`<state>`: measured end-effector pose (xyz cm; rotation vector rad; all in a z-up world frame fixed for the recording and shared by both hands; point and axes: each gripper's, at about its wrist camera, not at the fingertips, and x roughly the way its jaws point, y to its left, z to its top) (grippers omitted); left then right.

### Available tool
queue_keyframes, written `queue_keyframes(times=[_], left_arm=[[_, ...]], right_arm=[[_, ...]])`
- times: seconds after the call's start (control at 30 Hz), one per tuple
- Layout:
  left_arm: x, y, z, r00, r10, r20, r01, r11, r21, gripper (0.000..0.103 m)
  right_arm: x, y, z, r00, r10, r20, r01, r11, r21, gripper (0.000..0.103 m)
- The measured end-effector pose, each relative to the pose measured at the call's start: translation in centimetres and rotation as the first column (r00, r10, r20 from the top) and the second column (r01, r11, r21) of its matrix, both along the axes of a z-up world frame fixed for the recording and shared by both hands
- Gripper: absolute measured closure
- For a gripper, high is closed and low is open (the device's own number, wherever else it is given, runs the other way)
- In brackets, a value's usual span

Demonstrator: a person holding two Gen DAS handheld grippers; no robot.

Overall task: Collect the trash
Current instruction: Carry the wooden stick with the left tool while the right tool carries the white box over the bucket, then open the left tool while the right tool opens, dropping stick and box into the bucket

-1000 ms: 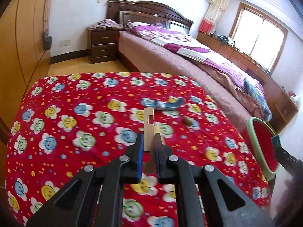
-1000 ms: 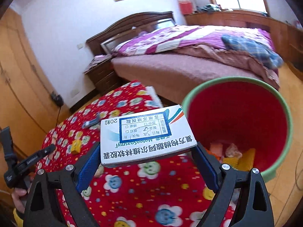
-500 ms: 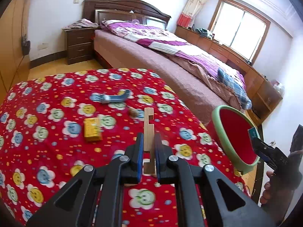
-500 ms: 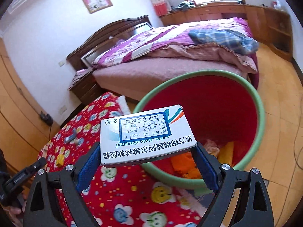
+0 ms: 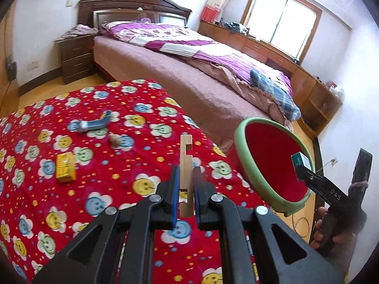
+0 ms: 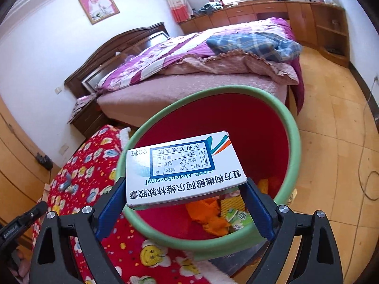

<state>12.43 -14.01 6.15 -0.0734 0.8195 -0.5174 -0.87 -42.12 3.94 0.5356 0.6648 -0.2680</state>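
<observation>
My left gripper (image 5: 186, 174) is shut on a notched wooden strip (image 5: 185, 151), held upright above the red flowered tablecloth (image 5: 132, 189). To its right stands a red bin with a green rim (image 5: 239, 146). My right gripper (image 6: 184, 185) is shut on a white medicine box (image 6: 182, 168) and holds it over the near side of the bin's rim (image 6: 293, 142). Orange scraps (image 6: 208, 215) and a yellow packet (image 6: 233, 203) lie in the bin. On the cloth rest a blue-grey bent piece (image 5: 91, 124), a small brown lump (image 5: 114, 139) and a yellow box (image 5: 65, 168).
A large bed (image 5: 189, 71) with a purple quilt runs behind the table and bin. A dark nightstand (image 5: 75, 56) stands at its head, wooden cabinets (image 5: 272, 49) under the window. A cable (image 6: 369, 184) trails on the floor right of the bin.
The right gripper carried the box from over the table to above the bin's mouth. The left gripper moved right across the table toward the bin, still gripping the strip.
</observation>
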Motion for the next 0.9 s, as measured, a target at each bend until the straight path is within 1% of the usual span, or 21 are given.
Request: queue_keyframes(times=[0.17, 0.23, 0.27, 0.43, 0.67, 0.9], left_arm=[[0.0, -2.0, 0.1, 0.999, -0.041, 0.009, 0.041, 0.999, 0.011, 0.093], [-0.1, -2.6, 0.2, 0.998, -0.055, 0.010, 0.055, 0.998, 0.013, 0.093], [-0.1, -3.0, 0.2, 0.998, -0.063, 0.011, 0.063, 0.998, 0.015, 0.093], [-0.2, -5.1, 0.2, 0.994, -0.109, 0.009, 0.109, 0.994, 0.020, 0.093], [-0.4, -8.5, -0.1, 0.984, -0.178, 0.002, 0.178, 0.983, 0.038, 0.093], [-0.9, -12.3, -0.6, 0.965, -0.263, -0.006, 0.262, 0.963, 0.058, 0.093]], right_arm=[[-0.1, -0.4, -0.1, 1.000, -0.005, 0.016, 0.005, 1.000, -0.016, 0.007], [-0.2, -0.3, -0.1, 1.000, -0.005, 0.020, 0.005, 1.000, -0.027, 0.003], [-0.4, -0.4, -0.1, 1.000, -0.006, 0.026, 0.007, 1.000, -0.030, 0.002], [-0.9, -1.0, 0.2, 0.999, -0.003, 0.049, 0.004, 1.000, -0.022, 0.002], [-2.1, -1.4, 1.2, 0.998, -0.030, 0.052, 0.035, 0.995, -0.088, 0.002], [-3.3, -3.1, 1.3, 0.995, -0.071, 0.071, 0.075, 0.995, -0.059, 0.002]])
